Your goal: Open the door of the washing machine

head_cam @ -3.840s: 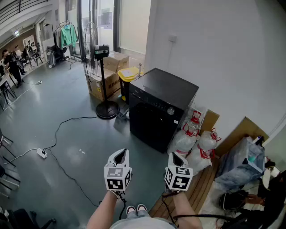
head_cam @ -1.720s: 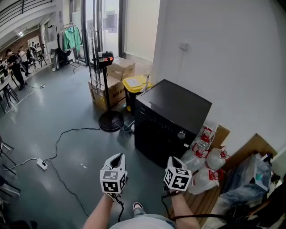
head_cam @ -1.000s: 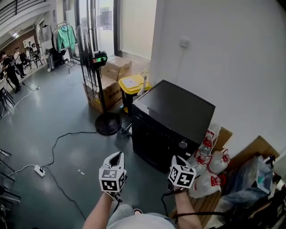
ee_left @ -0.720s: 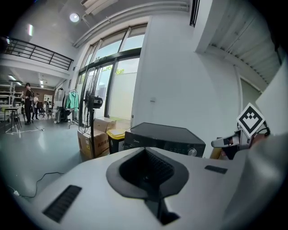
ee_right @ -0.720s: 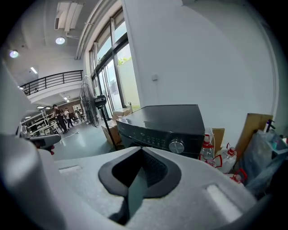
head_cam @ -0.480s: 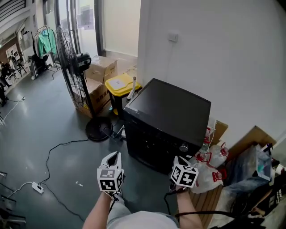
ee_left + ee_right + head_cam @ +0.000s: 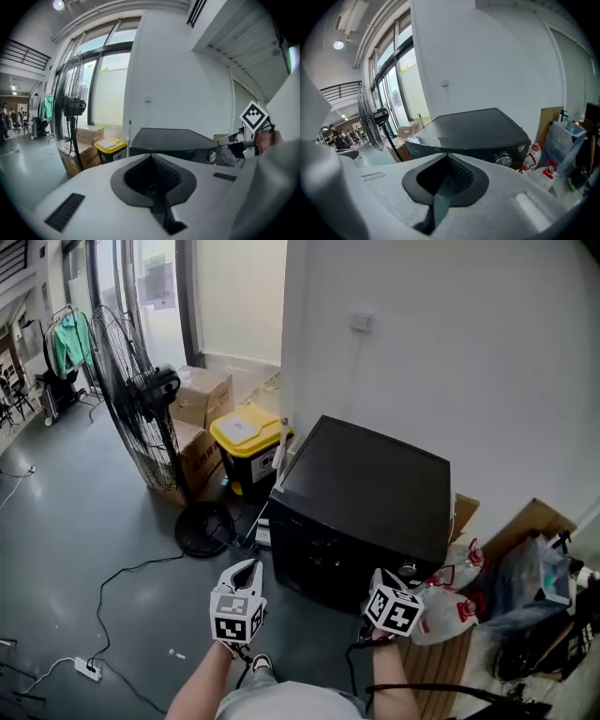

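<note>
Here the washing machine point(image 7: 361, 493), a black box with a flat top, stands against the white wall point(image 7: 450, 352), just ahead of the person. Its dark front door point(image 7: 314, 563) looks shut, with a round knob point(image 7: 407, 570) at the upper right corner of that face. The right tongs point(image 7: 382, 579) hang just in front of the knob corner without touching the machine; in the right gripper view the two jaws meet along a seam, with nothing held between them. The left tongs point(image 7: 244, 568) float over the grey floor point(image 7: 84, 549), near the machine's left front and apart from it, and their jaws are likewise pressed together and empty. To the machine's right lie white bags with red ties point(image 7: 448, 598). To its left sit a yellow-lidded bin point(image 7: 246, 432), cardboard boxes point(image 7: 202, 395) and a tall standing fan point(image 7: 131, 409), whose black cable point(image 7: 122, 577) trails across the floor.
</note>
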Demonstrator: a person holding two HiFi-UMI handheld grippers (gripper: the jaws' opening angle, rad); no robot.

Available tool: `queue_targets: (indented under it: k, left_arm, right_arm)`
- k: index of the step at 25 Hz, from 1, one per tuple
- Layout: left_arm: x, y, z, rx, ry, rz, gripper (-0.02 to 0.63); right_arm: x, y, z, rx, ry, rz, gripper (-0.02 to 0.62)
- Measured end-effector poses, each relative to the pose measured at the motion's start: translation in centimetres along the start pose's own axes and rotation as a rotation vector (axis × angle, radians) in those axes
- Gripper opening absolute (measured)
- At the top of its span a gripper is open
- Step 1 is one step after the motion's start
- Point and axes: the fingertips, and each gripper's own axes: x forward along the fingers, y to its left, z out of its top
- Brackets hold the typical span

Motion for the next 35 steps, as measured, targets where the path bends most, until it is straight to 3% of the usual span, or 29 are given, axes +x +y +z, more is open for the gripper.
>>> queue_targets:
  k: [7,13,20,30,35]
  left_arm:
    - [2.6,3.3,0.2,0.074,0.018,-0.109,0.005]
    - [5.5,3.6,-1.2,0.043,0.065,-0.156,0.005]
    - [7.4,2.1,-2.8,0.007,0.100,-0.163,0.005]
    - [9.6,2.0,-6.4,-0.019,0.140,-0.139,0.005]
    - [11.1,2.8,-8.5,-0.028,0.164,-0.139,0.003]
  right_arm:
    - [1.9,2.2,-0.5,0.056,-0.041,-0.085,0.005]
    - [1.7,1.5,-2.1,0.026,-0.008,-0.149,0.005]
    - [1.6,-0.7,-2.8,-0.037,0.062,-0.185,0.005]
    - [3.1,-1.2,-5.3,-0.109,0.132,-0.166,0.005]
    - [4.5,-1.9,-6.9,-0.087,0.161,-0.178,0.005]
